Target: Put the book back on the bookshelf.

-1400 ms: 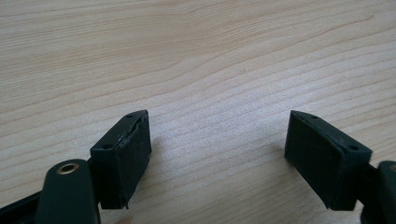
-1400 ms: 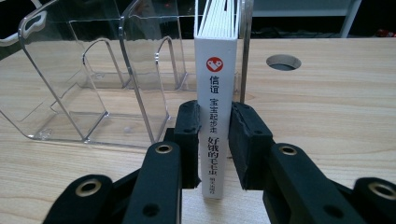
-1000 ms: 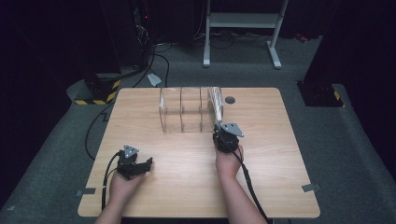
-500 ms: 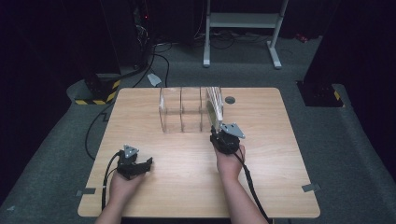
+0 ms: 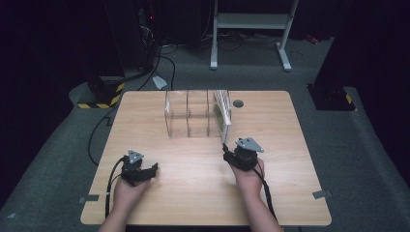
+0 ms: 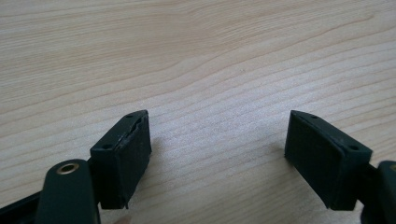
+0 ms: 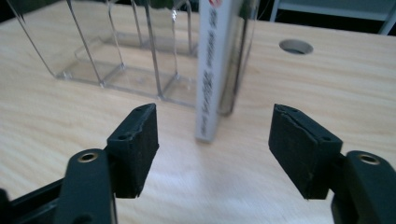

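Note:
A clear acrylic rack (image 5: 188,116) with several slots stands at the middle back of the wooden table (image 5: 290,193). A thin white case (image 5: 222,116) stands upright in its rightmost slot, its near end sticking out. My right gripper (image 5: 226,151) sits just in front of that end. In the right gripper view the case (image 7: 210,79) stands ahead of the right gripper (image 7: 215,114). Its jaws have just been opening; the pads (image 7: 140,140) touch nothing. My left gripper (image 5: 153,167) rests at the front left, open over bare wood in the left gripper view (image 6: 217,140).
A round cable hole (image 5: 238,103) lies in the table right of the rack, also in the right gripper view (image 7: 295,46). Beyond the table's far edge are floor cables, a white metal stand (image 5: 251,29) and a black-and-yellow striped block (image 5: 99,96).
The right gripper has let go of the white case, spread its jaws and drawn back from the rack toward the person. The left hand has kept still.

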Action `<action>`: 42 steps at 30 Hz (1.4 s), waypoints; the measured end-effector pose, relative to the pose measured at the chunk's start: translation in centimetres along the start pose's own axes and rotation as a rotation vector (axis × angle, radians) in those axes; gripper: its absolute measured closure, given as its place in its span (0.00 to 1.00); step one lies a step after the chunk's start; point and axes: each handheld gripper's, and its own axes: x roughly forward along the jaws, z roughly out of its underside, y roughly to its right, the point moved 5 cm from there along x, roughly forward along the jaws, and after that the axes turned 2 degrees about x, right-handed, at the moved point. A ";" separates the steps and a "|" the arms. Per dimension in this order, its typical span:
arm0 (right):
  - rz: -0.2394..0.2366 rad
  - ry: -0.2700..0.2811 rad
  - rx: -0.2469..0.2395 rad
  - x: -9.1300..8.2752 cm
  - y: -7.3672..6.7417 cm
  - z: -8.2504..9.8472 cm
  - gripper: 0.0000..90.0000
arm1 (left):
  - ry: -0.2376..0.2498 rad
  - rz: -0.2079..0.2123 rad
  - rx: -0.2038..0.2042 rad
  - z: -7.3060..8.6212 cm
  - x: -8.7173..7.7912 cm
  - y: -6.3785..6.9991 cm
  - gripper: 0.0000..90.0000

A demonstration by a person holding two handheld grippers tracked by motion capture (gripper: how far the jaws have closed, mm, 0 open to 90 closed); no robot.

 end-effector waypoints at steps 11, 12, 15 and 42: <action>0.063 -0.144 0.012 -2.5 4.6 4.6 0.30 | 0.000 -0.003 -0.001 0.0 0.0 0.0 0.25; 0.075 -0.163 0.014 -2.7 5.1 4.9 0.30 | 0.000 -0.003 -0.001 0.0 0.0 0.0 0.25; 0.098 -0.197 0.030 -3.5 6.7 5.9 0.30 | 0.000 -0.003 0.000 0.0 0.0 0.0 0.25; 0.101 -0.287 0.034 -5.7 8.4 7.9 0.21 | 0.004 0.003 0.004 0.0 -0.1 0.2 0.27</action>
